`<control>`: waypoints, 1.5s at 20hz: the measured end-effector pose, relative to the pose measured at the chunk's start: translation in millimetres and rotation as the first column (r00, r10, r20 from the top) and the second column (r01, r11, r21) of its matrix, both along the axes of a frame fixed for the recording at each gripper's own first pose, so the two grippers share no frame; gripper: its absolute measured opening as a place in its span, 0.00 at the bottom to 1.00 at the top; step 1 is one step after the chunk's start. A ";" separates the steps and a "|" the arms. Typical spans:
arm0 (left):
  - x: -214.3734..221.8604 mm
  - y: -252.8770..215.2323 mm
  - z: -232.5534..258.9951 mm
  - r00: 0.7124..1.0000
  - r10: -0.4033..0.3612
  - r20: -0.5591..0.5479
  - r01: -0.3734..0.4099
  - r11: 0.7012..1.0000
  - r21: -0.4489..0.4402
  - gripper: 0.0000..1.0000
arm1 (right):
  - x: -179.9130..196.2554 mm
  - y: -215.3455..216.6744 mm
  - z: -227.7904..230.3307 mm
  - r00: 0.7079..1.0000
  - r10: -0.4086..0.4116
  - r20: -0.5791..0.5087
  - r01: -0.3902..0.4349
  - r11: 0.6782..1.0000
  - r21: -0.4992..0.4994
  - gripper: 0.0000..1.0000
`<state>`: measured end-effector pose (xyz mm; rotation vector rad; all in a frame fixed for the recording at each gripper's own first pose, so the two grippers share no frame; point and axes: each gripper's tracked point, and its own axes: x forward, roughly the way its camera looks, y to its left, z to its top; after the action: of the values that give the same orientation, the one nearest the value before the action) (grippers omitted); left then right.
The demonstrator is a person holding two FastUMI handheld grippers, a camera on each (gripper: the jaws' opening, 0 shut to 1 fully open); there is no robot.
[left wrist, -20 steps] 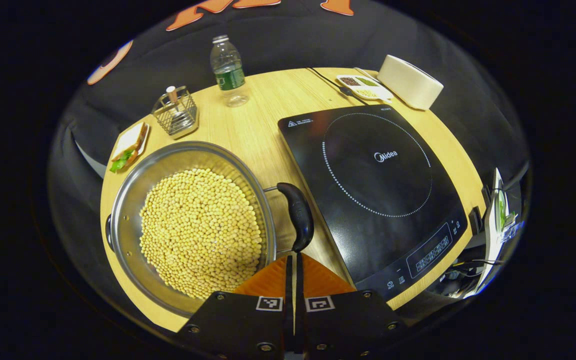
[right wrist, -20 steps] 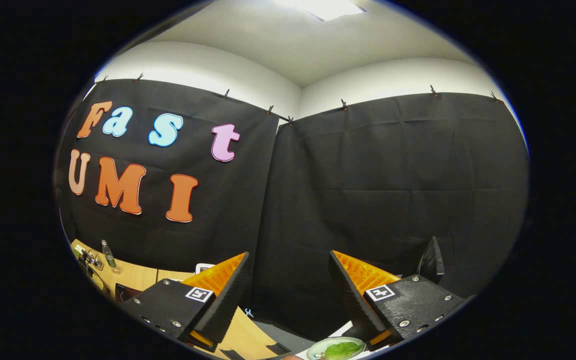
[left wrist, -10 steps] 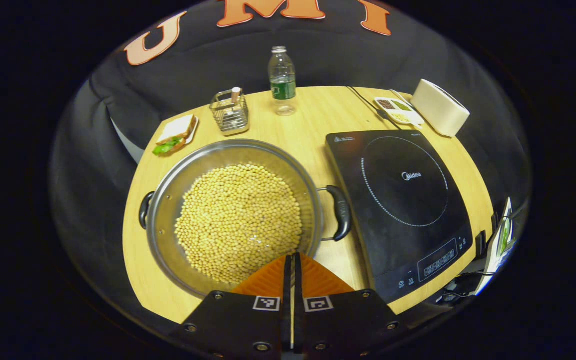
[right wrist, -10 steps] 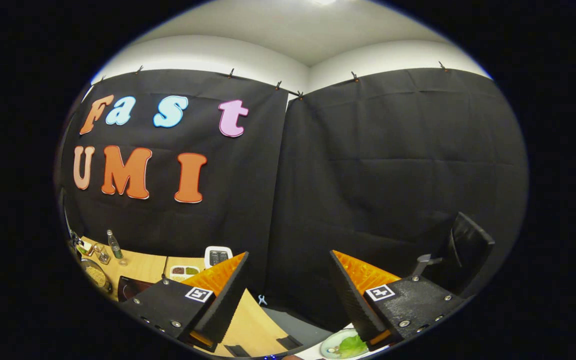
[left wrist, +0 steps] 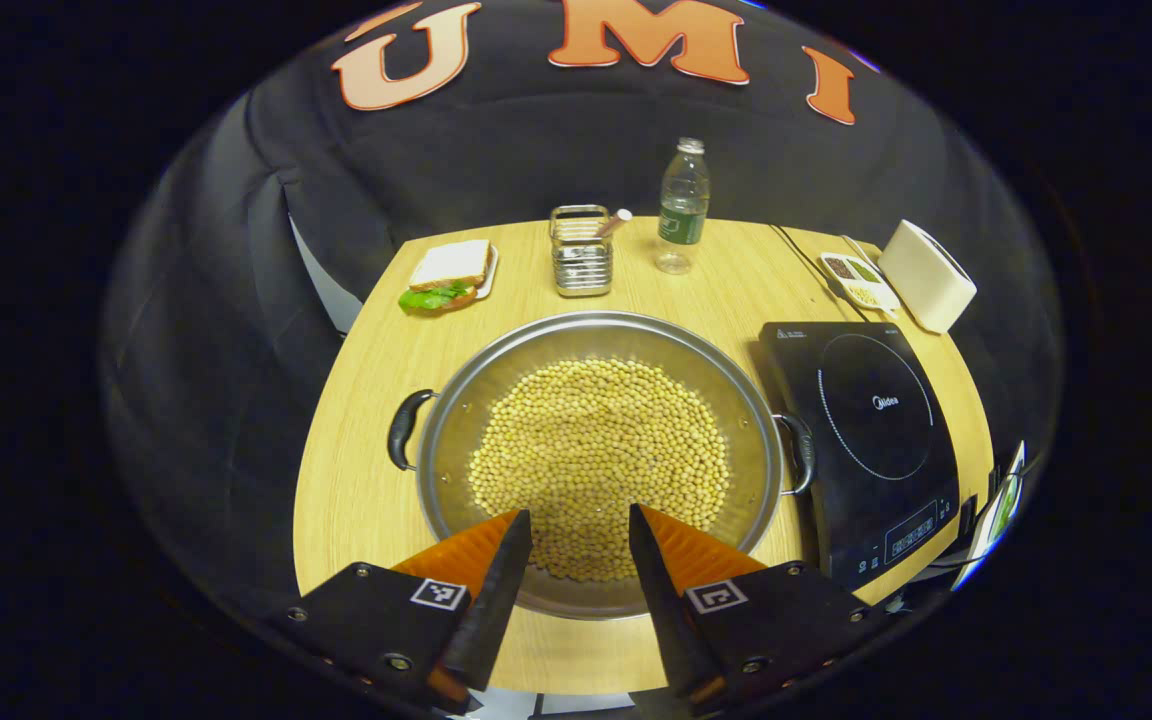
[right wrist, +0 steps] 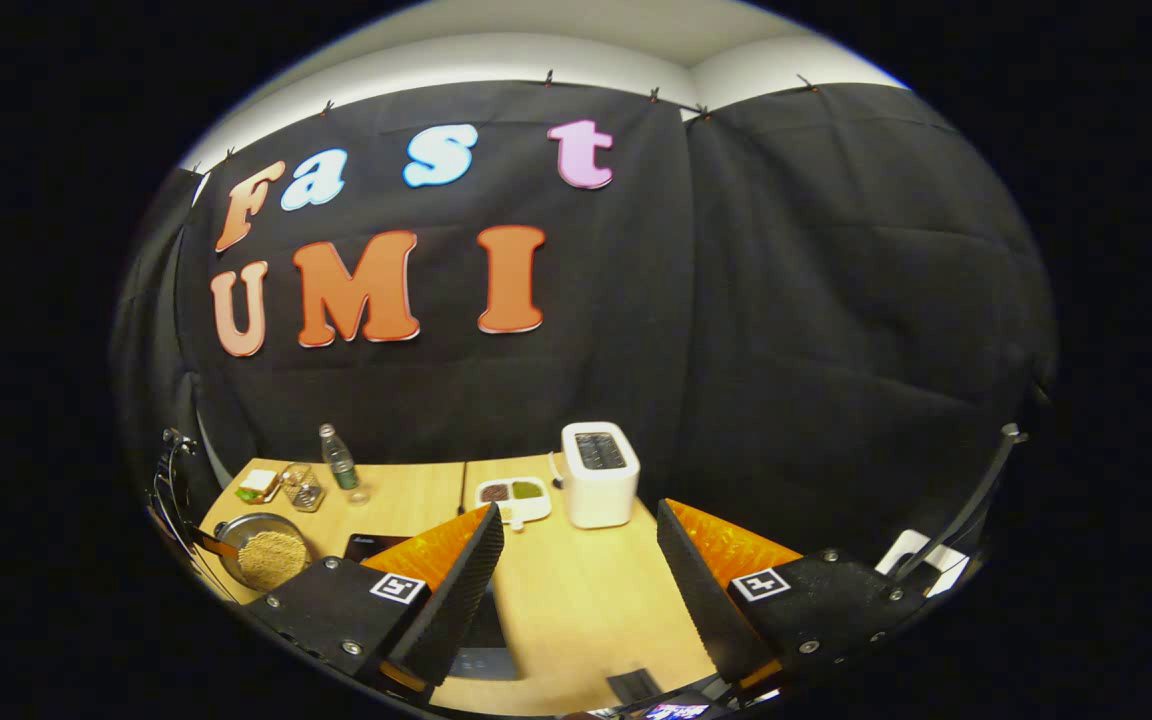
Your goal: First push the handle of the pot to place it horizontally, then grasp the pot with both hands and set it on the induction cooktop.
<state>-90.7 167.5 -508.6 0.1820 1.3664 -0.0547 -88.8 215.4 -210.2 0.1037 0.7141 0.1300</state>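
Left gripper (left wrist: 576, 545) gapes open at bottom centre over the pot (left wrist: 598, 455), cooktop (left wrist: 871, 445) at right; right gripper (right wrist: 576, 560) open, empty

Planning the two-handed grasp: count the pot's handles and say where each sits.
2. The left handle sticks out from the pot toward the bare table side; the right handle faces the induction cooktop, close to its edge.

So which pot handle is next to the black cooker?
The handle on the pot's right side, almost touching the cooker. The other handle sticks out over bare table.
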 end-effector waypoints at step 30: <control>53.7 128.4 -82.1 0.996 -0.062 -0.069 0.054 0.992 -0.117 0.87 | -120.4 396.4 -203.7 0.669 0.433 -0.603 -0.385 0.897 0.218 0.89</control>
<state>-37.0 295.8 -590.7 0.1239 1.4261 -0.1897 -209.3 611.8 -413.9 0.0516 1.4261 0.5809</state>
